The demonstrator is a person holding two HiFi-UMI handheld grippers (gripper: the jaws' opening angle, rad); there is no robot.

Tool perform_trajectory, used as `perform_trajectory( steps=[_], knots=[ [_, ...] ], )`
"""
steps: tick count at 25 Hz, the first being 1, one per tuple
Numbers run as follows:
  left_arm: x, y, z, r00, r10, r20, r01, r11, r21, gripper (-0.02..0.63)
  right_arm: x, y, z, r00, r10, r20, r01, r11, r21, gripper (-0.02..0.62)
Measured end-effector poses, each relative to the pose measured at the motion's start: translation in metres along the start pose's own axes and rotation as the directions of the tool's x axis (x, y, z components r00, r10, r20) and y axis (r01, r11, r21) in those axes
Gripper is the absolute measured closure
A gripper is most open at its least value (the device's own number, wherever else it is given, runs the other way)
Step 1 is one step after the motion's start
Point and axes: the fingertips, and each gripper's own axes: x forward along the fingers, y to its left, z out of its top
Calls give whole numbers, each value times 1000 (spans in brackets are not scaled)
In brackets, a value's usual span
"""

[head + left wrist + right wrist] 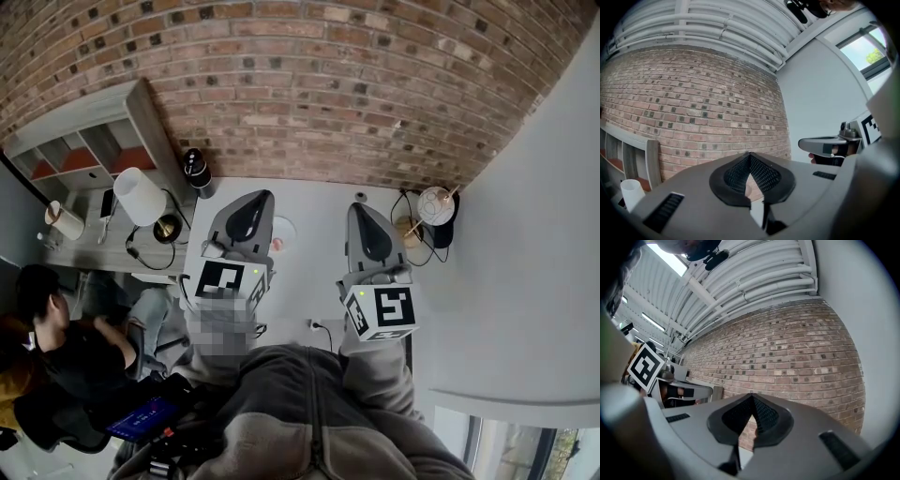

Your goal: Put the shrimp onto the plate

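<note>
Against brick wall [281, 84], over white table [314, 202], holds left gripper [265, 197] and right gripper [358, 211] level at frame centre, both empty with jaws pressed together, seemingly parked clear of the pink shrimp [277, 245] at the lower edge of the plate [286, 225] between them.

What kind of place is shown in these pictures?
Probably a loft-style office or studio: a bare brick wall, exposed ceiling pipes, and a side desk with a lamp beside open shelves.
</note>
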Motion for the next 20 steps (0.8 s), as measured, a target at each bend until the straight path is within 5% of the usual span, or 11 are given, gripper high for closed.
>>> perform_trajectory(
  steps=[20],
  knots=[
    [13,4,-4,1000,2,-18,-2,1000,9,601,8,-6,-3,1000,9,-2,-9,1000,-3,597]
  ],
)
